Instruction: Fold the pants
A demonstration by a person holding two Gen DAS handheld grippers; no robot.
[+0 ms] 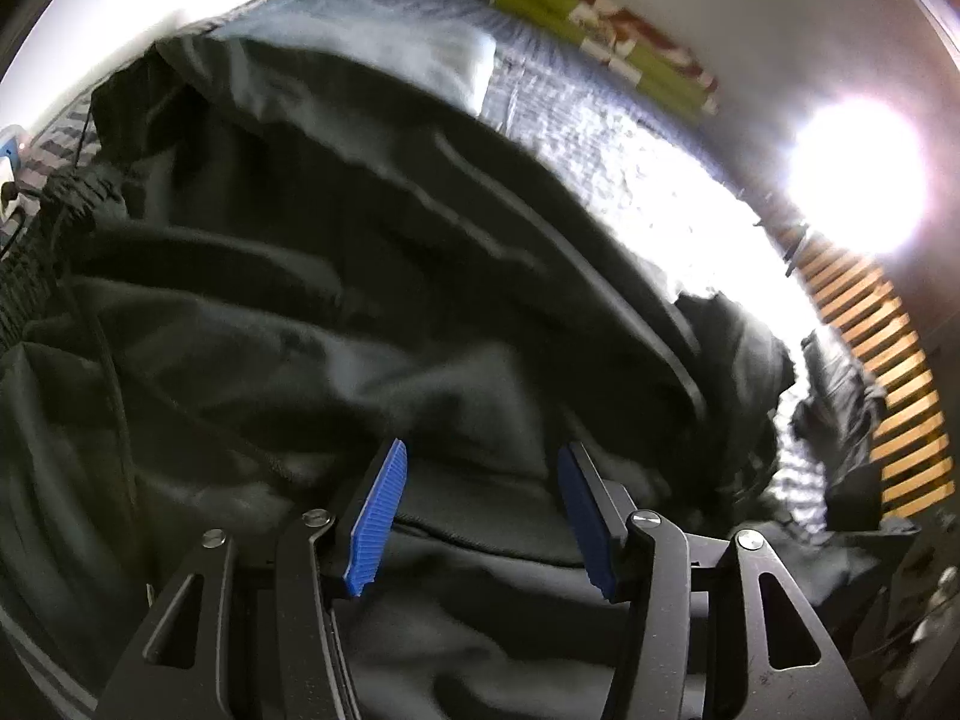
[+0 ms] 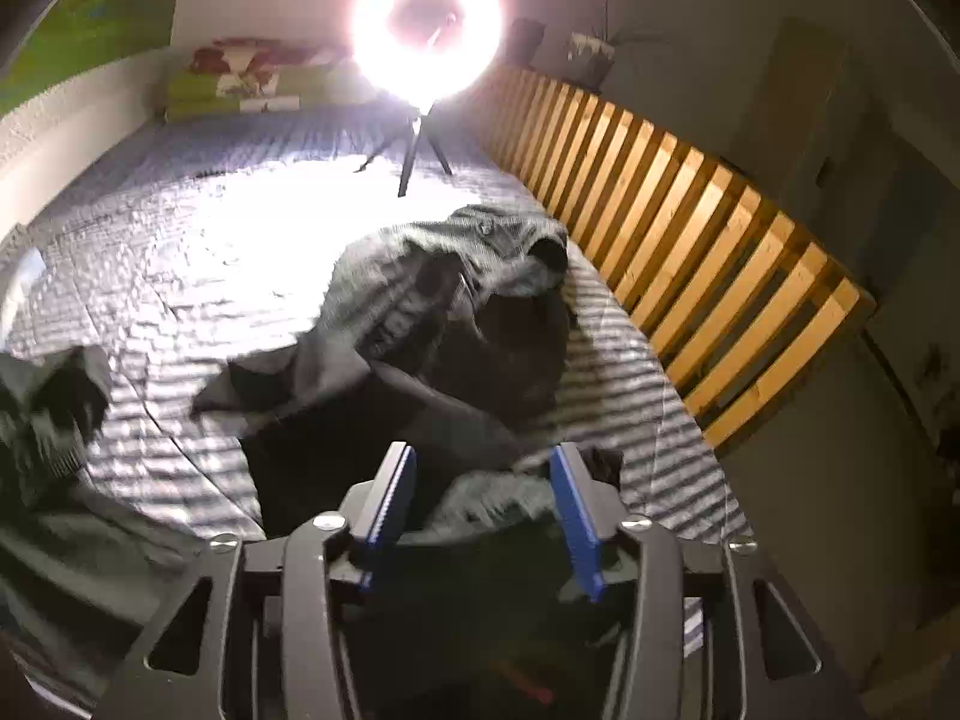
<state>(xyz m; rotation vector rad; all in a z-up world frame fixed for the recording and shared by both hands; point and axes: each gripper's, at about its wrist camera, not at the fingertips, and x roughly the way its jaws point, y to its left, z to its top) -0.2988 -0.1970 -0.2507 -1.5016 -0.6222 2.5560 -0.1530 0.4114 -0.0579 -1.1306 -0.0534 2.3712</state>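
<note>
Left wrist view shows the left gripper point(image 1: 480, 510) with its blue pads point(image 1: 378, 522) spread apart, just above the dark pants point(image 1: 300, 300) that lie rumpled on the striped bed cover point(image 1: 600, 138). Right wrist view shows the right gripper point(image 2: 483, 516) spread too, pinching nothing, over more dark cloth point(image 2: 456, 312) on the bed, with a bright ring light point(image 2: 427, 24) beyond and a wooden slat frame point(image 2: 690, 228) to the right.

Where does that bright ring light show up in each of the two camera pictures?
Left wrist view: ring light glares at the right edge, above the wooden slats.
Right wrist view: ring light stands top centre on a tripod on the bed.
Shared landmark: the wooden slats beside the bed.
</note>
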